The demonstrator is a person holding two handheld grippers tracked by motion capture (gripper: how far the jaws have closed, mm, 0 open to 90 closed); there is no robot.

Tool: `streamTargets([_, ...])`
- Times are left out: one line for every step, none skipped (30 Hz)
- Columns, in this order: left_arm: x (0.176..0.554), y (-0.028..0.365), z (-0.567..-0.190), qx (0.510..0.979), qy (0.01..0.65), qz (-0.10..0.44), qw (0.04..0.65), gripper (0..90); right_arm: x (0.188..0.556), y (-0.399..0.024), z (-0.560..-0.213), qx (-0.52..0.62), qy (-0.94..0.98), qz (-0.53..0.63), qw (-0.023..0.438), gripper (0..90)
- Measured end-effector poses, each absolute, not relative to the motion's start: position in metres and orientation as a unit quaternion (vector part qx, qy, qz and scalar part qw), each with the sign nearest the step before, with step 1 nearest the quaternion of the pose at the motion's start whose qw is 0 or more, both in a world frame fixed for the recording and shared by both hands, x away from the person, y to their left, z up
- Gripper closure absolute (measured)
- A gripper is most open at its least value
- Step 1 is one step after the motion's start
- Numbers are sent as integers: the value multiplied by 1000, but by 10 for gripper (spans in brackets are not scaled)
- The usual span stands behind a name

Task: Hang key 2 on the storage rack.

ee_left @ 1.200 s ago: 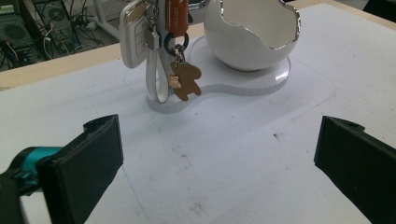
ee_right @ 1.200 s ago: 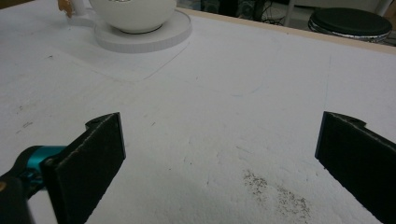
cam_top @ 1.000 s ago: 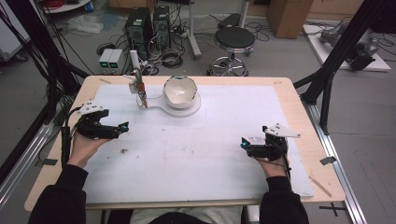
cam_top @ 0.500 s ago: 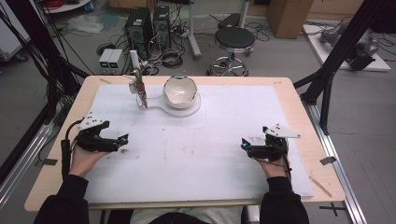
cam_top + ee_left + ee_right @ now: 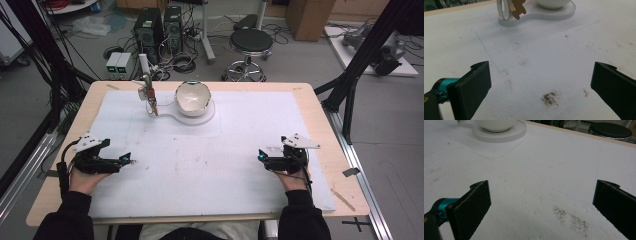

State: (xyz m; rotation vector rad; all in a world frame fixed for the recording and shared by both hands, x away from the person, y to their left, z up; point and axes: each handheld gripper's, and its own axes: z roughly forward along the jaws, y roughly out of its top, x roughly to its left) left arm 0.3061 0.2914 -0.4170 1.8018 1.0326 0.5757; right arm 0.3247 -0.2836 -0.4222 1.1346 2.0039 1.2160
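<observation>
Here both tools rest low over the white sheet covering the bench (image 5: 310, 115), each held from below by a hand in a dark sleeve. The left tool (image 5: 127, 161) sits near the left edge of the sheet with its jaws spread wide and nothing between them; in the left gripper view only stained sheet lies in the gap. The right tool (image 5: 261, 156) sits near the right edge, its jaws likewise wide apart and empty. Well apart from both, at the far middle of the sheet, a white bowl (image 5: 192, 97) stands on a flat white base (image 5: 207, 116). At the narrow left end of that base a small upright stand (image 5: 149, 97) carries a brown figure, too small in the high view to make out. In the left gripper view the bowl (image 5: 552, 3) is cut off by the top edge, and the brown figure (image 5: 518, 9) shows only its lower part beside a pale ring. In the right gripper view the bowl (image 5: 495, 124) is likewise cropped at the top.
</observation>
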Motion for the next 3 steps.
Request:
streamTargets([306, 292, -416, 737, 421, 240, 472, 34, 325, -284, -422, 418, 743, 450, 267, 6])
streamTargets([306, 292, -416, 737, 420, 244, 469, 35, 325, -283, -422, 416, 745, 448, 268, 6])
streamTargets([306, 292, -415, 736, 421, 246, 469, 34, 325, -283, -422, 418, 745, 447, 267, 7])
